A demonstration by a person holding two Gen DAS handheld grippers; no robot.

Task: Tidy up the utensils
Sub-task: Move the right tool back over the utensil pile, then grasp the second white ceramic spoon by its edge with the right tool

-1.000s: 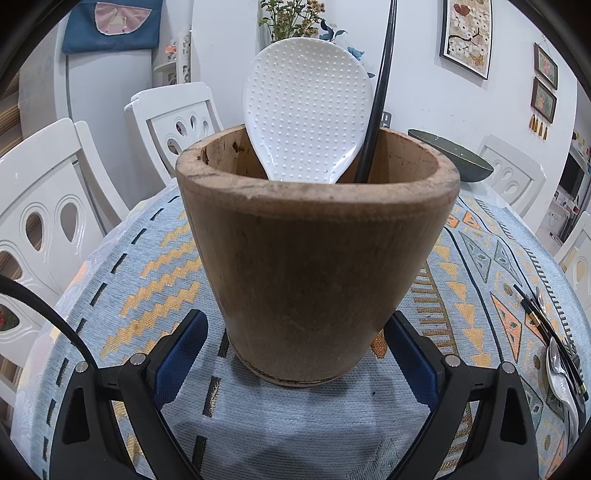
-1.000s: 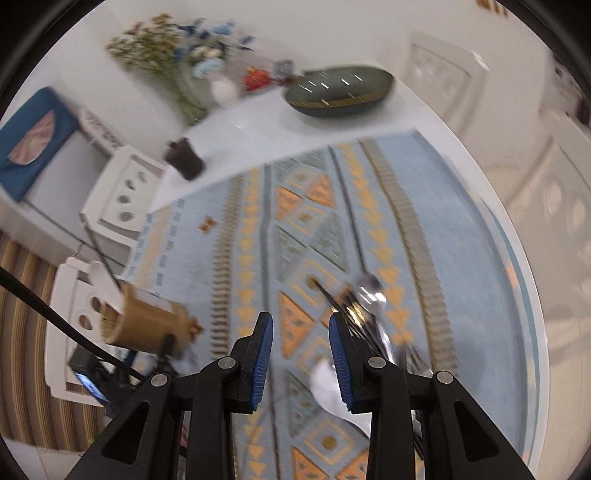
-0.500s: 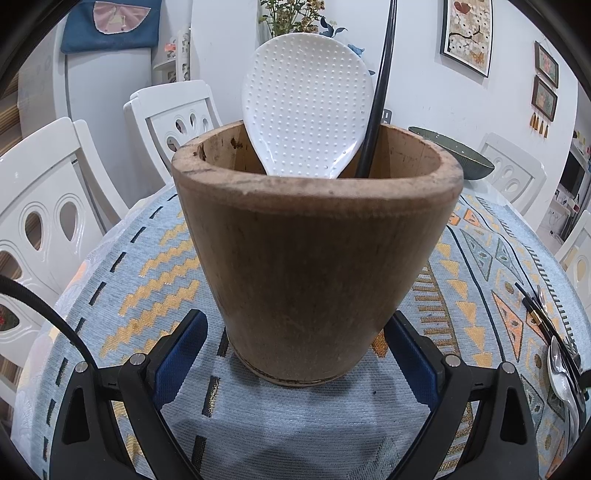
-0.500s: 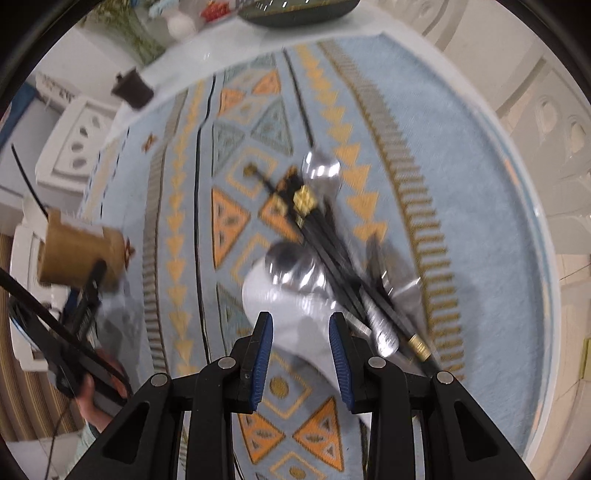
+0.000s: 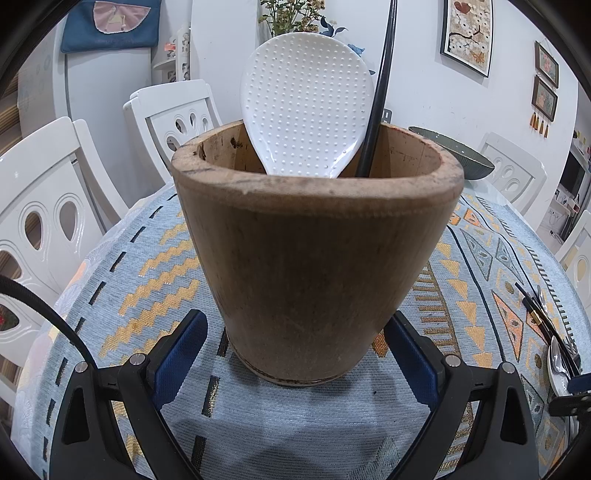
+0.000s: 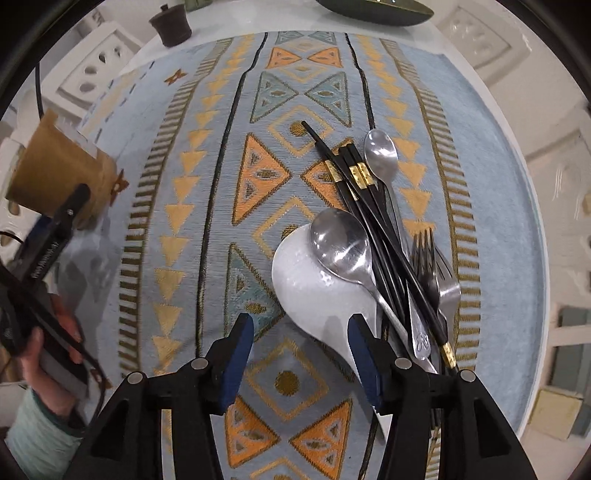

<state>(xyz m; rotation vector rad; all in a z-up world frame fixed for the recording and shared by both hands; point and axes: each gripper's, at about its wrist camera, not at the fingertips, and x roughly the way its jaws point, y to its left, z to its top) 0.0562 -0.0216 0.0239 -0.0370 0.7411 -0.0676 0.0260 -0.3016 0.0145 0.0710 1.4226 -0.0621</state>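
Note:
A wooden holder stands on the patterned cloth, and my left gripper has its blue pads against the holder's lower sides. A white dimpled rice paddle and a long black handle stand inside it. My right gripper points down over a pile of utensils, its jaws opening. The blade of a second white paddle lies between the pads, unpressed. On the pile lie a large steel spoon, a small spoon, black chopsticks and forks.
A dark oval bowl and a small dark lidded pot sit at the table's far side. White chairs ring the round table. A person's hand holds the left gripper beside the holder.
The right gripper has come down close over the utensil pile and its jaws have spread wider. The left gripper and the holder have hardly shifted.

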